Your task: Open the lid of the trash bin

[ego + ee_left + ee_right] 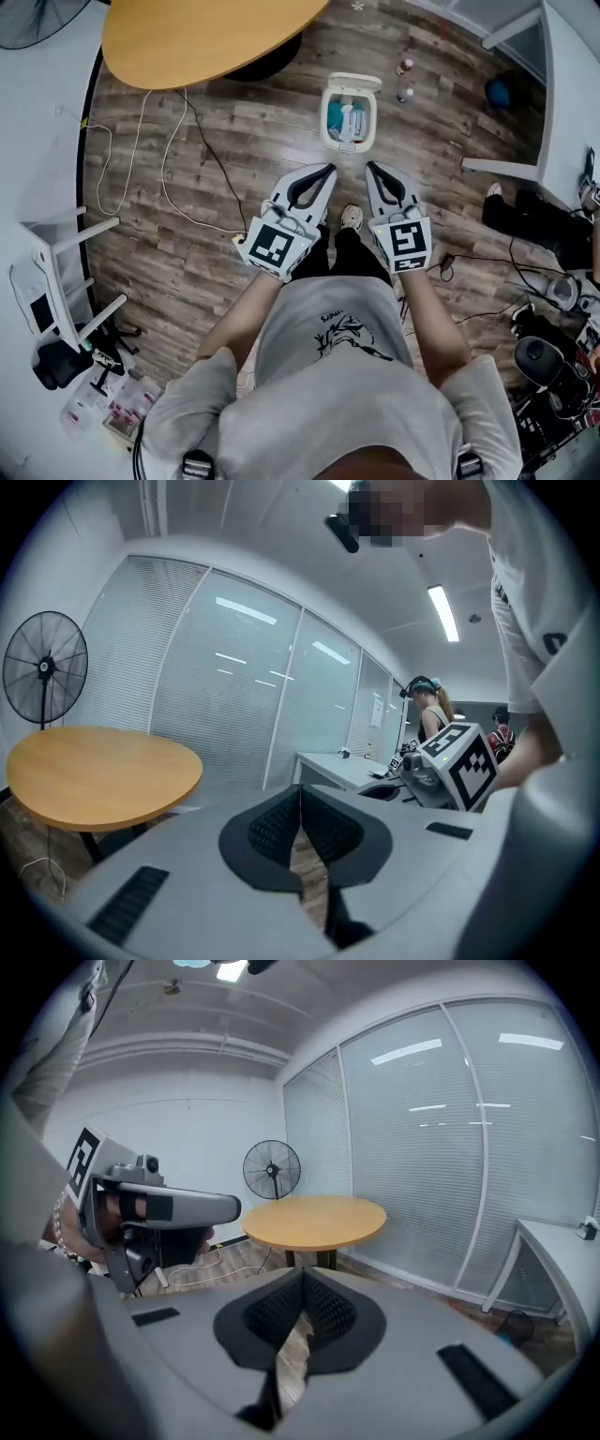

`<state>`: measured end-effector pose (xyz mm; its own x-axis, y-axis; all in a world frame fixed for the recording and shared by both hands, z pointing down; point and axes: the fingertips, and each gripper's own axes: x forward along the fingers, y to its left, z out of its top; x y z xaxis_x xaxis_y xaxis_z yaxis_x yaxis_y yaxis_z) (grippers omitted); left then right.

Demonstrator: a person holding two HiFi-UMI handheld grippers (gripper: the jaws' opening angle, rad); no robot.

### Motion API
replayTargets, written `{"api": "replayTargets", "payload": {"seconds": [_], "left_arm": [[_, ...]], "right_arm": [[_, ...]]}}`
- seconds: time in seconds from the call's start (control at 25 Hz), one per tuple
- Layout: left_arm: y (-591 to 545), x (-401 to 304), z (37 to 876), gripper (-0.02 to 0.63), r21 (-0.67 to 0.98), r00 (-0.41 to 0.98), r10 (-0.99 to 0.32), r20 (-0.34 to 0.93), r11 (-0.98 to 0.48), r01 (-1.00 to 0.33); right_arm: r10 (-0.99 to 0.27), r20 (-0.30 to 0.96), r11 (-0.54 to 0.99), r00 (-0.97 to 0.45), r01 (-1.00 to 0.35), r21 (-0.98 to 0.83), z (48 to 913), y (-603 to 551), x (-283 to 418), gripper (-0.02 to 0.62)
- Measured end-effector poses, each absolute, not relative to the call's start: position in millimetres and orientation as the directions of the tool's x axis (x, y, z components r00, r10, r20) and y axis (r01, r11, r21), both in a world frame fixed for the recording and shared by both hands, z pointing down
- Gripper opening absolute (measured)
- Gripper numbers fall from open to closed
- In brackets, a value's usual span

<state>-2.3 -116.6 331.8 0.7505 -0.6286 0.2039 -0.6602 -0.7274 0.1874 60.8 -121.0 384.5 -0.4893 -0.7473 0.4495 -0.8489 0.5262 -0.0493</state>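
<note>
White plastic trash bin (326, 114) ahead of my left gripper (329, 171) and right gripper (370, 168), both pressed together, empty; light stiff lid (352, 82), seemingly raised, takes hold at rim.

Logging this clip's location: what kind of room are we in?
Most likely an office meeting room: a round wooden table, glass partition walls with blinds, and a pedestal fan.

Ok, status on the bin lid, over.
Left gripper shut, empty. Right gripper shut, empty. Trash bin ahead on floor, lid looks already up. Cable off left, not in path.
</note>
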Motion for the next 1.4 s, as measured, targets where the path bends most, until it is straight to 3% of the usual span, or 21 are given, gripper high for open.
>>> {"api": "replayTargets", "payload": {"seconds": [1.4], "left_arm": [[-68.0, -15.7, 132.0, 0.02, 0.092, 0.795, -0.606, 0.021, -0.791, -0.605]], "right_arm": [[-0.827, 0.155, 0.548, -0.541, -0.836, 0.002, 136.4, -75.1, 58.3, 0.008]]}}
